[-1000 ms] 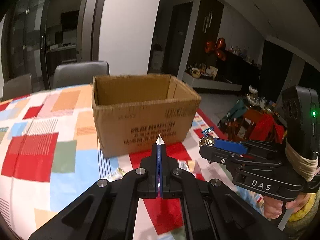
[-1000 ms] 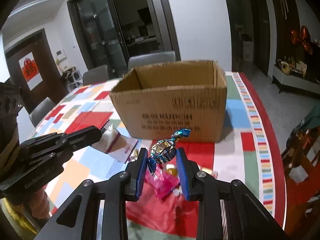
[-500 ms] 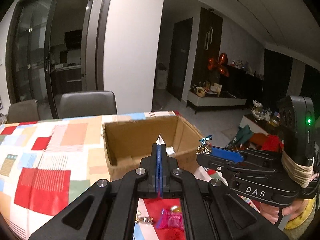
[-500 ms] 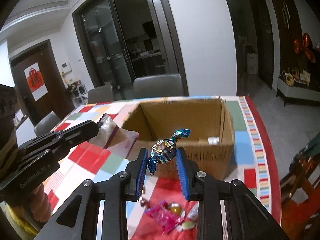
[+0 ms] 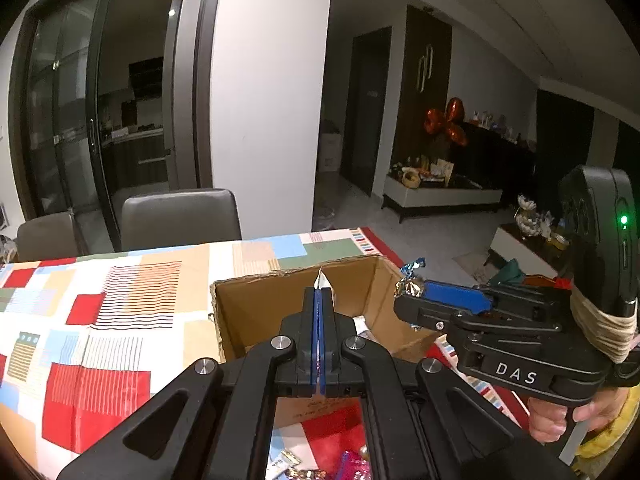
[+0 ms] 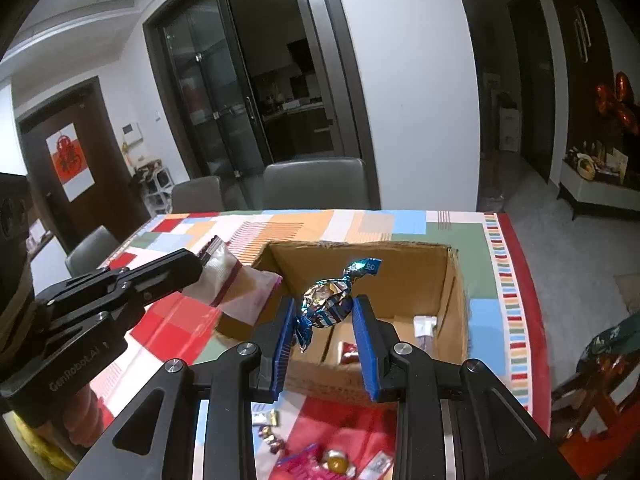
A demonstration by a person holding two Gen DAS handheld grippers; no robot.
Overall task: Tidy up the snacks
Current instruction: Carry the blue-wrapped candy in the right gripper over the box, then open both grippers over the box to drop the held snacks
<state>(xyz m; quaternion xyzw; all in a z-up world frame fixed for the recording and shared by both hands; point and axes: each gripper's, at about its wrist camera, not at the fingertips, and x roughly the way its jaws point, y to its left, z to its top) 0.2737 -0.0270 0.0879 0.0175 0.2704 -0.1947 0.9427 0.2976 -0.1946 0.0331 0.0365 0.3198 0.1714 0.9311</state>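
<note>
Right wrist view: right gripper grips a foil candy over the cardboard box; left gripper pinches what looks like a packet at the box's left rim.

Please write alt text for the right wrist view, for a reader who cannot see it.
The right tongs grip a blue foil candy above an open cardboard box on a patchwork tablecloth. At left, the left tongs hold a flat snack packet.
</note>
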